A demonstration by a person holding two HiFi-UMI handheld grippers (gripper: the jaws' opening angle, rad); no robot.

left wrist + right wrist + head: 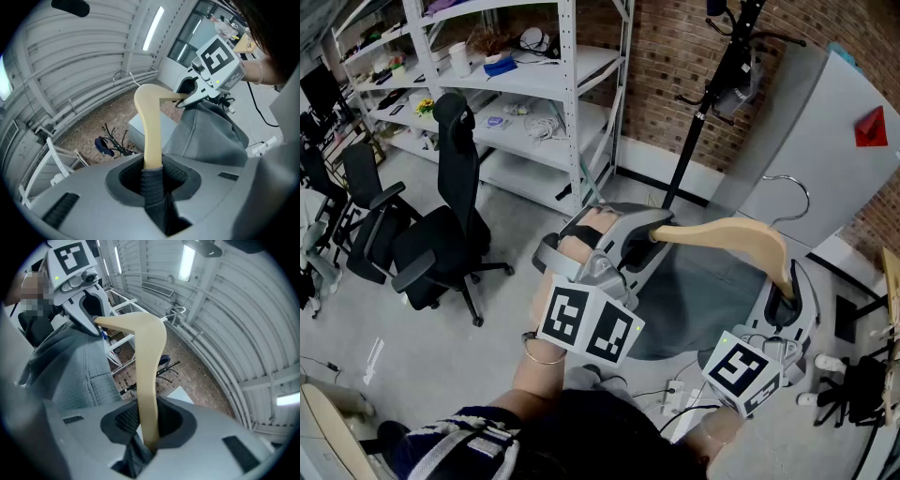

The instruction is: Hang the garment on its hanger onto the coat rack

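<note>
left gripper: jaws clamped on hanger left end | right gripper: nearer, right, jaws clamped on its other end

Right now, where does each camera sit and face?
Head view: on the head, steeply down at left gripper, right gripper, hanger, garment; forearms show; coat rack ahead.
Left gripper view: on that gripper, up along jaws shut on the hanger; right forearm shows.
Right gripper view: on that gripper, up along jaws shut on the hanger's other end.
Shared: each gripper view shows the other gripper.
</note>
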